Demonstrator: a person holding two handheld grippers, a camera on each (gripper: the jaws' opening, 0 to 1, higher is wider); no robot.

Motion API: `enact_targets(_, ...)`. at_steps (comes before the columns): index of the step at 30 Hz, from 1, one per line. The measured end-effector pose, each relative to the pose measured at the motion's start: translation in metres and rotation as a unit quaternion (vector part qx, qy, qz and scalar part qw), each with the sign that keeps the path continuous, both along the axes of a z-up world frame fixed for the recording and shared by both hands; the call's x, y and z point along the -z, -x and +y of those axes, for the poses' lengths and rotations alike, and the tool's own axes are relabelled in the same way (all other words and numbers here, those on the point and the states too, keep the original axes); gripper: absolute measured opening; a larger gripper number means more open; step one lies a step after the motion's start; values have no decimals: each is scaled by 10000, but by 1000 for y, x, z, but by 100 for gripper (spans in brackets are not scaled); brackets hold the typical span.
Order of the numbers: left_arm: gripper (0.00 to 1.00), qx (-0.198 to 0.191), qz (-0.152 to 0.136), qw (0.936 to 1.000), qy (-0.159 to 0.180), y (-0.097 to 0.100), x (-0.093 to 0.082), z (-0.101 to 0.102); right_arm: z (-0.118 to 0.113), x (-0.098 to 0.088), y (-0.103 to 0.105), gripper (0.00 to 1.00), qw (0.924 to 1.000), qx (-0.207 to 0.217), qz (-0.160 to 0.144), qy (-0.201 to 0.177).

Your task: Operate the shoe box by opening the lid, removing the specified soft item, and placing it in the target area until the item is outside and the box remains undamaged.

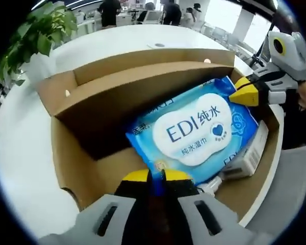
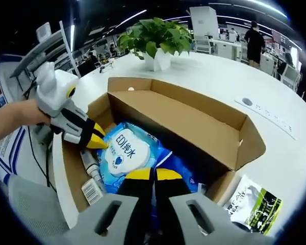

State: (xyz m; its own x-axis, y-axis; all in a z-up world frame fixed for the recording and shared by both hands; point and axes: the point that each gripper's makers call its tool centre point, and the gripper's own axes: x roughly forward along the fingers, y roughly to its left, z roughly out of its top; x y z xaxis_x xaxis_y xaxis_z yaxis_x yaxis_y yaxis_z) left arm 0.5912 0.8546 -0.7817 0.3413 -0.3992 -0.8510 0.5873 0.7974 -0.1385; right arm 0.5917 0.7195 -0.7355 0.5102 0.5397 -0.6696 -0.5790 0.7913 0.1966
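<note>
A blue and white pack of wet wipes point(image 1: 194, 127) lies tilted inside the open cardboard shoe box point(image 1: 71, 158), whose lid point(image 1: 143, 87) stands raised behind it. My left gripper point(image 1: 157, 176) is shut on the pack's near corner. My right gripper point(image 1: 245, 94) comes in from the right and pinches the far corner. In the right gripper view the same pack point(image 2: 125, 153) sits in the box point(image 2: 194, 127), my right gripper point(image 2: 153, 174) is shut on its blue edge, and the left gripper point(image 2: 95, 140), held by a hand, grips the opposite end.
A white carton with a barcode point(image 1: 247, 155) and a tube point(image 2: 90, 163) lie in the box beside the pack. A green and black pouch point(image 2: 255, 206) rests on the white table point(image 2: 229, 76) outside the box. A potted plant point(image 2: 155, 38) stands behind; people stand far back.
</note>
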Motion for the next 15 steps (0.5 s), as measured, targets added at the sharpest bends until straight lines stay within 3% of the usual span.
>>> enact_targets(8,0,94,-40,9999,-107,1,-3,0,0,-1,0,0,10000,35,-6,-8)
enact_targets(15,0,24,-100,9999,25,3,-10,1,-1,-4,4,0,10000,68,-15,-37)
